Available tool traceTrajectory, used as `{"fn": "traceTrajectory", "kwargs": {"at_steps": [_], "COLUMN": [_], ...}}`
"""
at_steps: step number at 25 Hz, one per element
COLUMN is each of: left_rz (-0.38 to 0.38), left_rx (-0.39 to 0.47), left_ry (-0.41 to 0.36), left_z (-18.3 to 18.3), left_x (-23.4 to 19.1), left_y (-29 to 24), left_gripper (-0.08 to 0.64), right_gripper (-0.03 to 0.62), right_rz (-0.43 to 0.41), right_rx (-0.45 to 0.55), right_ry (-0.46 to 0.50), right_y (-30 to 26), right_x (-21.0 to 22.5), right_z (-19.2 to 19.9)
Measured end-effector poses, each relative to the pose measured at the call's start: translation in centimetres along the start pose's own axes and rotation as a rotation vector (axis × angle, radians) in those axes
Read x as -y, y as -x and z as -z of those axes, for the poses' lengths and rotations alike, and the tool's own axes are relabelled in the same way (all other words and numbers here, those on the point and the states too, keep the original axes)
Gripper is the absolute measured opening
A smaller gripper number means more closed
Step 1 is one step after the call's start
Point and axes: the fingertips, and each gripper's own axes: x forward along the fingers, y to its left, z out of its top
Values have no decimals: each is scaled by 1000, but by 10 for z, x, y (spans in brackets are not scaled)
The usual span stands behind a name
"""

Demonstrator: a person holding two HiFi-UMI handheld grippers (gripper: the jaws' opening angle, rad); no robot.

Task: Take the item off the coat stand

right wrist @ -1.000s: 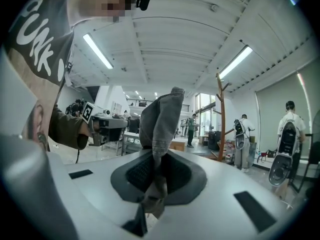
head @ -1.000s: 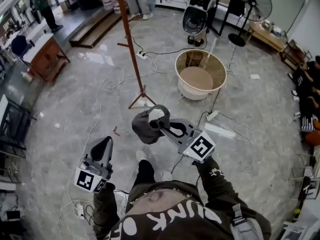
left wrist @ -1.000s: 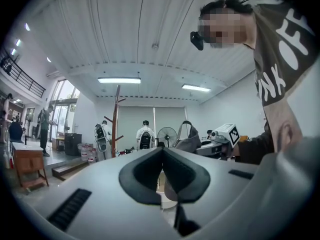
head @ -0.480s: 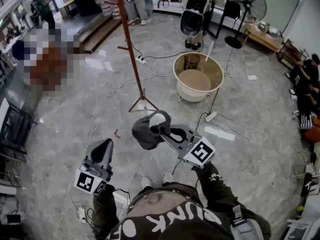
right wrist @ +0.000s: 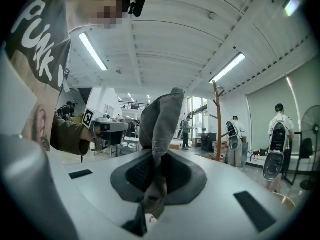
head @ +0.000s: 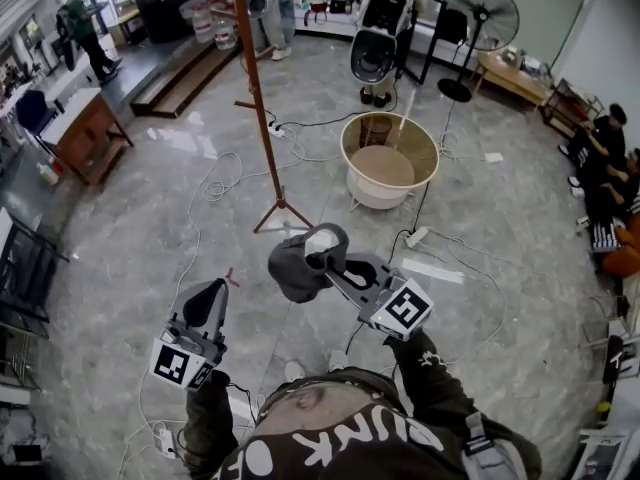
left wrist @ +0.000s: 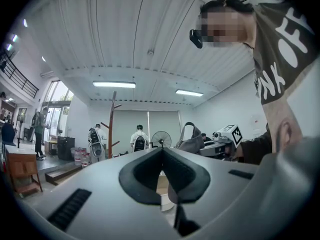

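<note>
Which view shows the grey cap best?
Head view: the whole cap hangs from the right gripper, clear of the coat stand. Right gripper view shows only pinched fabric; left gripper view a small side glimpse.

White block letters on the person's dark shirt (head: 330,438) read "PUNK" — upside-down in the head view, with a further "O" beside it, cut off by the picture's edge. The right gripper view shows "PUNK" too; the left gripper view gives only "NK" and "OF". No other print is legible.
</note>
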Motion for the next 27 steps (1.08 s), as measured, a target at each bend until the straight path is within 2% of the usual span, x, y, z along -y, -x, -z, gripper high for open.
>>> {"fn": "traceTrajectory", "kwargs": {"at_steps": [11, 27], "left_rz": [12, 7], "left_rx": [36, 34], "left_ry": [-12, -18], "left_z": [-4, -5], "left_x": [-4, -8], "left_y": [2, 0], "left_gripper": [3, 3], "right_gripper": [37, 37], "right_rz": [12, 1], "right_rx": [-4, -13], "right_ry": [28, 32], "right_y": [-2, -8], "right_x": [-3, -2], "right_z": [-1, 2]}}
